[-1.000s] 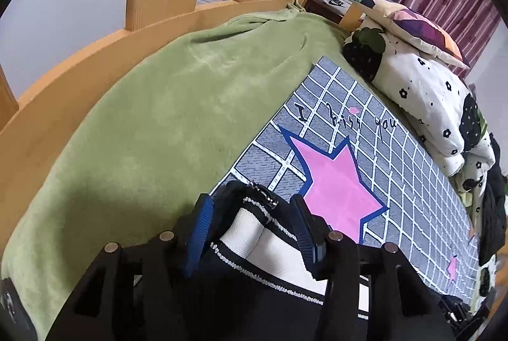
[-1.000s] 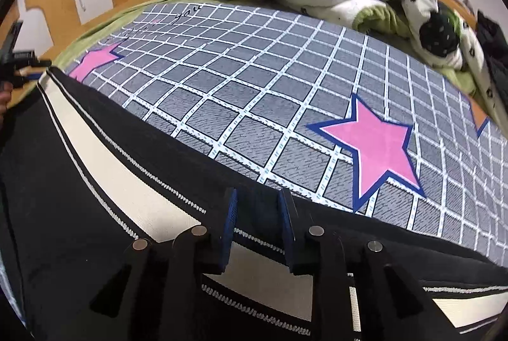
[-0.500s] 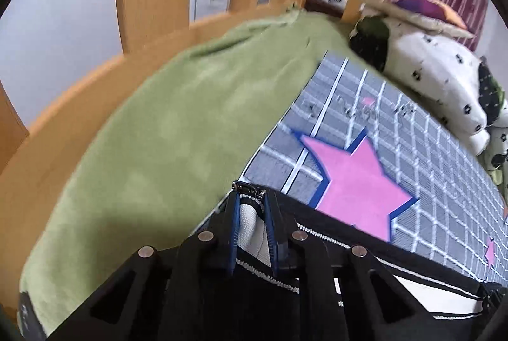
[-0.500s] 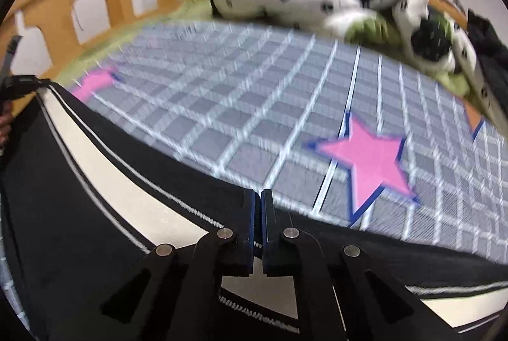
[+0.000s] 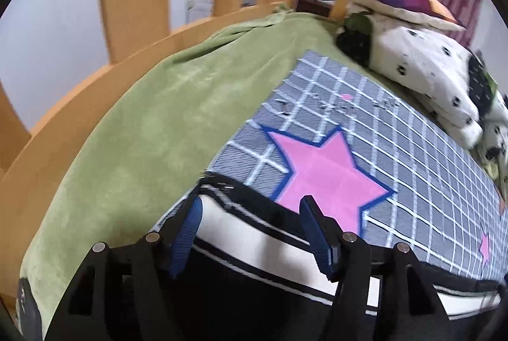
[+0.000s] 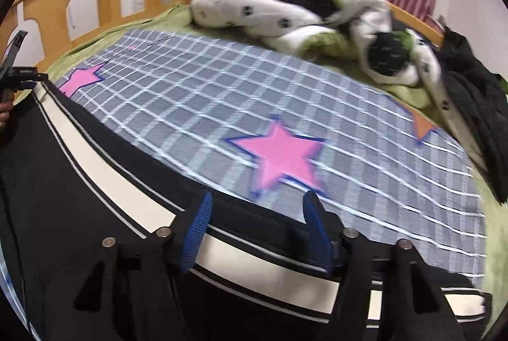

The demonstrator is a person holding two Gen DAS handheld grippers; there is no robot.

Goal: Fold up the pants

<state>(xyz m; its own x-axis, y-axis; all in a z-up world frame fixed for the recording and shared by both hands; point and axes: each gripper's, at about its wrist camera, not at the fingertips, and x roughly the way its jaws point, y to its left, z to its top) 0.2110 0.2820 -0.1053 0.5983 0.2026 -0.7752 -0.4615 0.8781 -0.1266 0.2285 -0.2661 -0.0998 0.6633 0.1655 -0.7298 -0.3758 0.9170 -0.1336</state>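
Black pants with a cream side stripe [image 5: 254, 242] lie along the near edge of a grey grid blanket with pink stars [image 5: 397, 150]. My left gripper [image 5: 250, 214] is open over the pants' end, jaws wide apart, nothing held. In the right wrist view the pants [image 6: 95, 157] stretch from the left to the bottom right. My right gripper [image 6: 257, 214] is open above the stripe, empty. The left gripper [image 6: 16, 71] shows at the far left of that view.
A green blanket [image 5: 143, 118] covers the bed under the grid blanket. A wooden rail [image 5: 127, 7] runs along the far side. A white spotted duvet [image 6: 301, 7] and a pillow [image 5: 397, 1] lie at the head. Dark clothing [image 6: 476, 93] sits at the right.
Both grippers closed on the pants' edge half a second ago and have now opened, letting it go. The pants lie flat on the blanket.
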